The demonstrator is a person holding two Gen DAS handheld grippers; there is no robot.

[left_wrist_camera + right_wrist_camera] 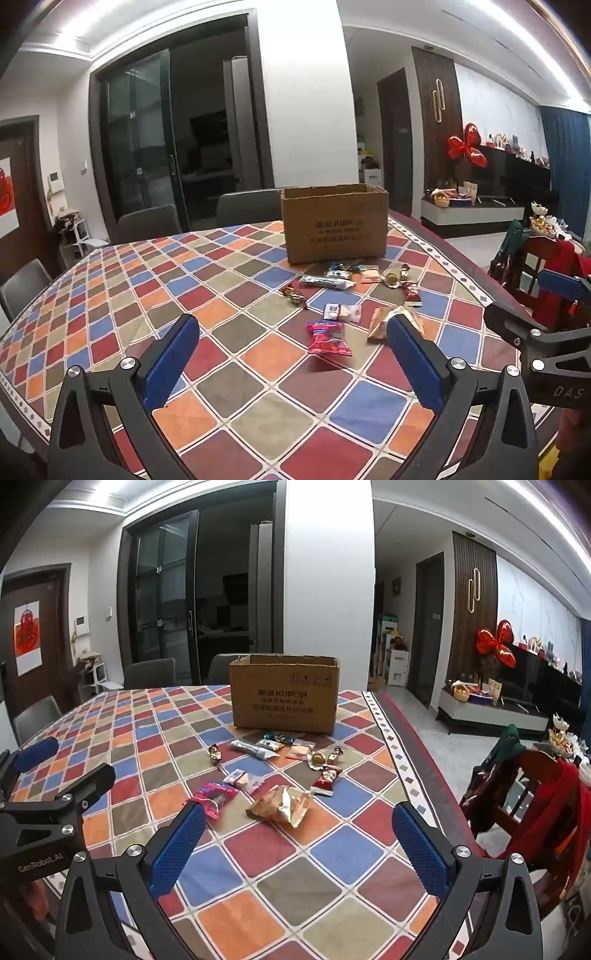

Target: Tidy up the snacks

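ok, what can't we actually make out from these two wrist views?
- Inside of the cardboard box: both views, hidden by its front wall.
- Small print on the box: left wrist view, blurred.
- Far snacks near the box: both views, too small to identify.
- Gold packet: left wrist view, partly behind a finger of the left gripper.
- Table near edge: cut off by both frames.

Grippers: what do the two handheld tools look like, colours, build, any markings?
Both match. The left tool and right tool have black angular frames with silver bolts and two fingers faced with blue knurled pads. White lettering on the bodies: "DAS" on the right one, "GenRobot.AI" on the left. No cables, hands or sleeves in view.
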